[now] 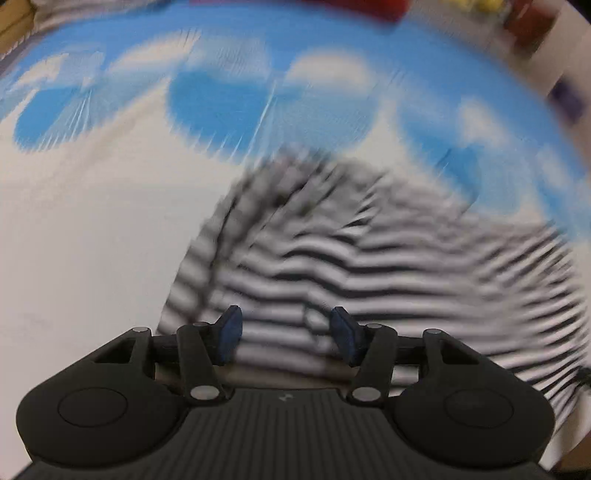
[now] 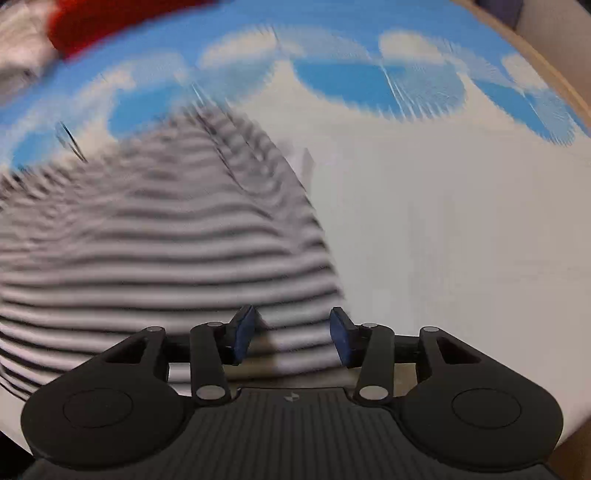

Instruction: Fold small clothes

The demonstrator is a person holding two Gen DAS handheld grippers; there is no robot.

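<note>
A black-and-white striped garment point(image 1: 369, 258) lies on a white and blue cloud-print cloth point(image 1: 92, 240). Both views are motion-blurred. My left gripper point(image 1: 286, 336) is open, its blue pads over the garment's near left part, holding nothing. In the right wrist view the same striped garment point(image 2: 155, 240) fills the left half. My right gripper point(image 2: 293, 334) is open over the garment's near right edge, holding nothing. Whether the pads touch the fabric cannot be told.
The cloud-print cloth point(image 2: 461, 240) spreads to the right of the garment. A red item point(image 2: 110, 22) lies at the far left edge in the right wrist view. Red and yellow objects point(image 1: 517, 18) sit blurred at the far right in the left wrist view.
</note>
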